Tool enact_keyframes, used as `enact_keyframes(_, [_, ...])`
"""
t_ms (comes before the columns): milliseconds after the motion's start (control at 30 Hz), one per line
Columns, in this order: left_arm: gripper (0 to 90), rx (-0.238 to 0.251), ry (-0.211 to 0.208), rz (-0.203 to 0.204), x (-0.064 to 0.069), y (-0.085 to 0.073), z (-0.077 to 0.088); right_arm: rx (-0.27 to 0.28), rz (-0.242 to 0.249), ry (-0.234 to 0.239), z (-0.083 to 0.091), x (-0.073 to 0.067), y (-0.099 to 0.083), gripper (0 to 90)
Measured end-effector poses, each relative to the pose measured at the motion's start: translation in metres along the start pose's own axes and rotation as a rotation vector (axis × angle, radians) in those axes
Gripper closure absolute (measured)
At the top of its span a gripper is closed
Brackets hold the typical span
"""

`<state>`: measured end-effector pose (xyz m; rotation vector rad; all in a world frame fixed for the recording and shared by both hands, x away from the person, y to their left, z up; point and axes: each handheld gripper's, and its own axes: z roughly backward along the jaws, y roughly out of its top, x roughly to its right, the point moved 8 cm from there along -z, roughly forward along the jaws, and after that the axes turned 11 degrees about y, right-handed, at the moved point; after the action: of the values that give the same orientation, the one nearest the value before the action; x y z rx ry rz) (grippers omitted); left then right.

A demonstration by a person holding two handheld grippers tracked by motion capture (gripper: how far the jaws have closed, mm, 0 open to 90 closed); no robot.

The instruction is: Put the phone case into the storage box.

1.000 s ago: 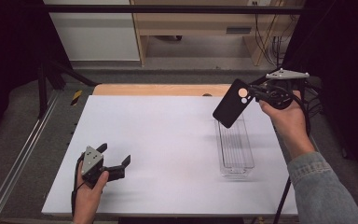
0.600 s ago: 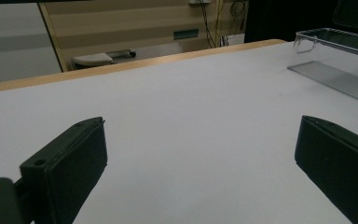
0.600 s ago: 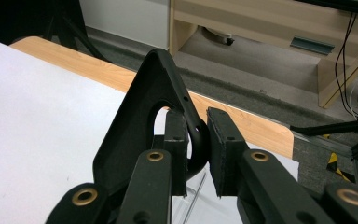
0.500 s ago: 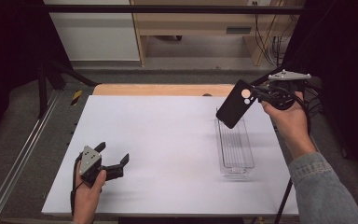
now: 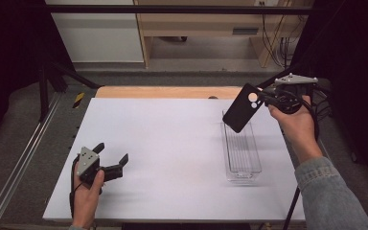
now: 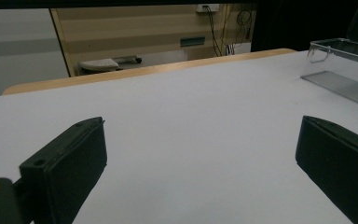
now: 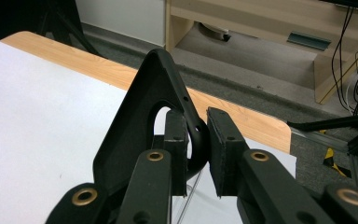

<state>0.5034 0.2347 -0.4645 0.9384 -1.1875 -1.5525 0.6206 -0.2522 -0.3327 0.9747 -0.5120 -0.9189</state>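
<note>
A black phone case (image 5: 242, 109) with a round camera cut-out hangs tilted in the air over the far end of a clear plastic tray (image 5: 242, 176). My right gripper (image 5: 262, 98) is shut on the case's edge near the cut-out. In the right gripper view the two pads (image 7: 175, 135) pinch the rim of the case (image 7: 137, 126), with my right gripper (image 7: 196, 135) pointing toward the table's far edge. My left gripper (image 5: 111, 152) rests open on the white table (image 5: 172, 134) at the near left, with nothing between its jaws. The left gripper view has my left gripper (image 6: 200, 168) facing the tray (image 6: 340, 49).
A wooden strip (image 5: 167, 92) runs along the table's far edge. Beyond it are a grey floor, a wooden shelf unit (image 5: 206, 28) and cables (image 5: 280, 40). A metal rail (image 5: 19, 158) runs along the left side. Black curtains stand on both sides.
The phone case and my right gripper have shifted very slightly to the right. The left gripper has stayed where it was.
</note>
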Motion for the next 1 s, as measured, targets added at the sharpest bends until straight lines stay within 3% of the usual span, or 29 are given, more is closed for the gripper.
enact_keyframes(1000, [2.1,-0.005,-0.007,-0.013,0.002,-0.001,0.000,-0.036,0.008,-0.033,-0.011,0.010,-0.013,78.7])
